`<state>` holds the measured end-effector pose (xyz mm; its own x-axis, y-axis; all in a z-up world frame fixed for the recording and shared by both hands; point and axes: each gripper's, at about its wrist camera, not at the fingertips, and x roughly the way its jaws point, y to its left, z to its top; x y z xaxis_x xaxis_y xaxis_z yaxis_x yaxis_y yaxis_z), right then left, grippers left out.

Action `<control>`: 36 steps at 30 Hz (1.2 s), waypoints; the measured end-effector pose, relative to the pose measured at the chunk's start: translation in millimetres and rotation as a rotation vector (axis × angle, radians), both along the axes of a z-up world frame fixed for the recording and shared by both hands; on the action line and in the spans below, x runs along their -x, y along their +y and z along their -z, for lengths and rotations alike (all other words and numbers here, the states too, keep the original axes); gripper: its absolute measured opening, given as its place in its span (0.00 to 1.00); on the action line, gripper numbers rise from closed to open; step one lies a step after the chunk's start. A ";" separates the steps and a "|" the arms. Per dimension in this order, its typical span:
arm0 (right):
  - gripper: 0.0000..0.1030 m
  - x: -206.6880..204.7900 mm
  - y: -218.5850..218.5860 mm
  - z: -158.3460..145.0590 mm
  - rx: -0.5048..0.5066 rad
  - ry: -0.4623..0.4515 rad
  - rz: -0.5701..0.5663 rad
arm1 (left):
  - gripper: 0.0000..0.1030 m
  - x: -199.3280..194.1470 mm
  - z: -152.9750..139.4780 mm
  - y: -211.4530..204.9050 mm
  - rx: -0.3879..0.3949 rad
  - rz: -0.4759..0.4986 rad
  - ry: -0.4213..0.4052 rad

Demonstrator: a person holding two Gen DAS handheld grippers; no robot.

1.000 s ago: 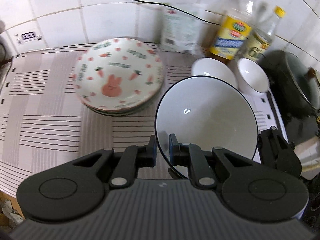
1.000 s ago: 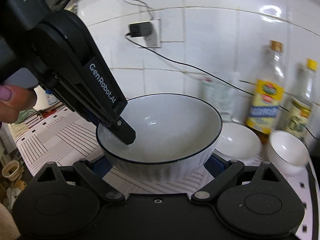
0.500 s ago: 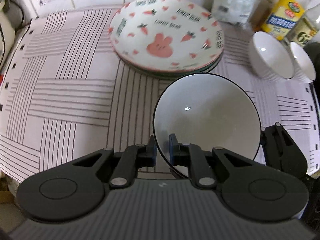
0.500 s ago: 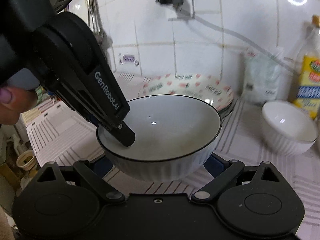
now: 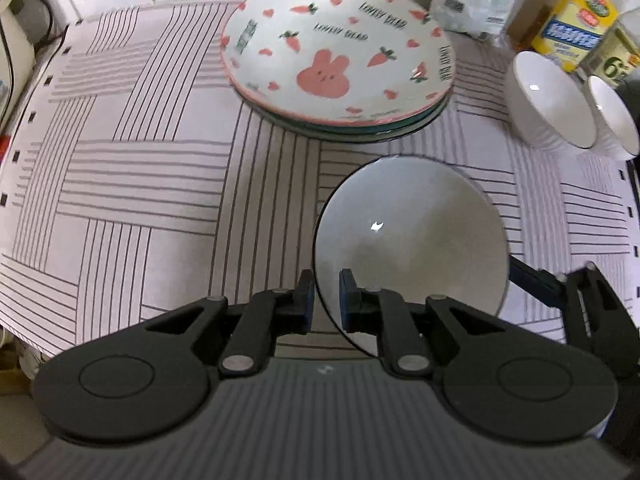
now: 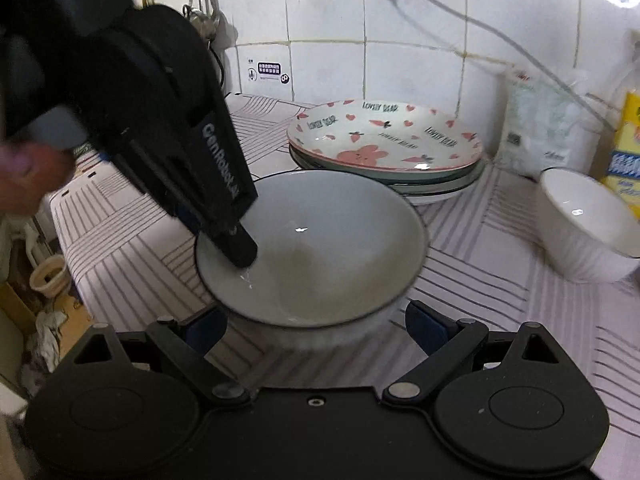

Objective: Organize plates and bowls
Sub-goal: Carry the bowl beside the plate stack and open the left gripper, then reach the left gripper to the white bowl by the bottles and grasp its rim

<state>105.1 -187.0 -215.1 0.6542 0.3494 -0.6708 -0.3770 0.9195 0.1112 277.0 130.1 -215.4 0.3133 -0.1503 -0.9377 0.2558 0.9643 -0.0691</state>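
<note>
Since a second ago I have brought the big black-rimmed bowl (image 5: 408,240) down from in front of the wall tiles onto the striped worktop (image 5: 140,184), and the jaws of my left gripper (image 5: 323,295) are now opening, a sliver of space showing either side of the rim that stands between them. One left finger (image 6: 236,246) hangs inside the bowl, the other outside. My right gripper (image 6: 316,326) has its jaws spread wide at the bowl's flanks; whether the pads press I cannot tell. The bowl sits mouth up, round, with no long axis, near the worktop's front edge. Just behind it rests the stack of rabbit plates (image 6: 386,144), toward the back wall. Two small white bowls (image 5: 548,104) stand at the right edge.
</note>
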 end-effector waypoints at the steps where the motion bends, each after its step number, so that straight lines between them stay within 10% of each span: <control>1: 0.95 4.9 -5.9 -4.3 -0.004 0.000 0.004 | 0.17 0.7 -4.0 -2.4 -0.011 0.006 0.000; 20: 0.93 14.7 -167.4 -63.9 -0.284 -0.050 0.394 | 0.39 8.1 -78.8 -88.8 -0.008 0.198 -0.119; 30: 0.74 -6.4 -208.1 -56.0 -0.384 -0.010 0.543 | 0.58 -39.4 -71.2 -142.6 0.094 0.161 -0.170; 36: 0.52 -34.2 -220.2 -21.3 -0.474 0.082 0.671 | 0.58 -65.4 -38.6 -163.5 0.008 0.146 -0.170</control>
<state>139.3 -407.2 -193.9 0.7802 0.1595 -0.6049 0.2622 0.7945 0.5477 342.5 -33.3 -176.8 0.4409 -0.2133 -0.8718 0.4014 0.9157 -0.0211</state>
